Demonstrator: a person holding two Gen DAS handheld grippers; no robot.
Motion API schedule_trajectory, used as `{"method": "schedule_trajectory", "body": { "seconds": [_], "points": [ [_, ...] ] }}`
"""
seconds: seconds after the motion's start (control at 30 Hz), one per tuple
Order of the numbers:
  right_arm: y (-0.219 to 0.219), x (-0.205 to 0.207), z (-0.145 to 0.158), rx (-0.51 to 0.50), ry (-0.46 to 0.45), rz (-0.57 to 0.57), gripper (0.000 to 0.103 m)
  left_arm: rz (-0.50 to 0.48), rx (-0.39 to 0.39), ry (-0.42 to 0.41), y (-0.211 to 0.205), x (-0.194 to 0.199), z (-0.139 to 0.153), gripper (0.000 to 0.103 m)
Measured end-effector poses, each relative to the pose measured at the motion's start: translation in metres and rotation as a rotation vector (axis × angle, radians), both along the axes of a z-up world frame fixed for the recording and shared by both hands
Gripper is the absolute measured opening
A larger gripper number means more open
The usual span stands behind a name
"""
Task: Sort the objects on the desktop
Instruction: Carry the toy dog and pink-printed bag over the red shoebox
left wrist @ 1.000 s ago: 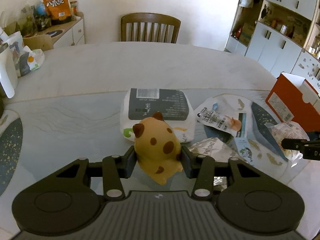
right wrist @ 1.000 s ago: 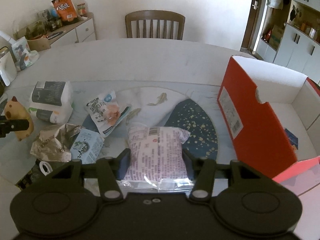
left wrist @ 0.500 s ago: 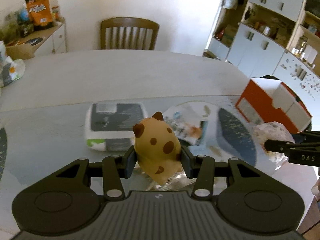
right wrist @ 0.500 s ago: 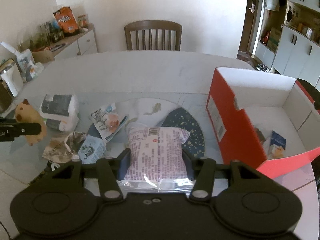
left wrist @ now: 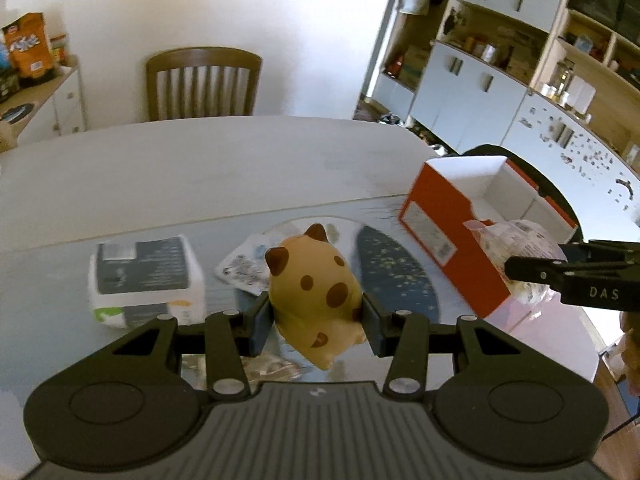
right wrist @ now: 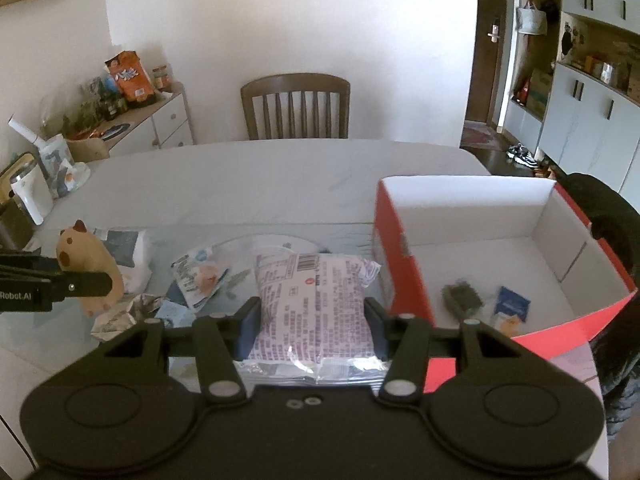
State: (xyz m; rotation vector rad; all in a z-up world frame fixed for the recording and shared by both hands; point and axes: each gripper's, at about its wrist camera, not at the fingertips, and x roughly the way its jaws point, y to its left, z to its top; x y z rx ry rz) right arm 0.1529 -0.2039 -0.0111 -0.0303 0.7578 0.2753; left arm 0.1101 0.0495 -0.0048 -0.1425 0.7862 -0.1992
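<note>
Now | left claw (left wrist: pixel 316 322) clamps spotted yellow dog toy (left wrist: pixel 314 292) at frame centre, above the surface (left wrist: pixel 180 176) | right claw (right wrist: pixel 312 330) grips purple-print snack packet (right wrist: pixel 314 300) at lower centre, left of orange box (right wrist: pixel 396 268) | grey-white pack (left wrist: pixel 144 276) lies centre left on the surface.

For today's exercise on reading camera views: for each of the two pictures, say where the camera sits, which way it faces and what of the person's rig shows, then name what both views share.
Left wrist view: on the left hand-held gripper, facing across the table toward the chair; its fingers clamp the spotted toy; the right hand-held gripper enters at right.
Right wrist view: on the right one, facing the chair; its fingers clamp the snack packet, beside the orange box.
Shared: toy, packet, box, chair, table.
</note>
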Motion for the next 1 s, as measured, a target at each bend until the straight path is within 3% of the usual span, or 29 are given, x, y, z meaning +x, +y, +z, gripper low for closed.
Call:
{"method": "schedule_trajectory", "body": {
  "seconds": [1.0],
  "points": [
    [-0.155,0.026,0.006,0.021,-0.03,-0.111,0.053,-0.218,0.028,-0.034,-0.183,0.064,0.023,0.046]
  ]
}}
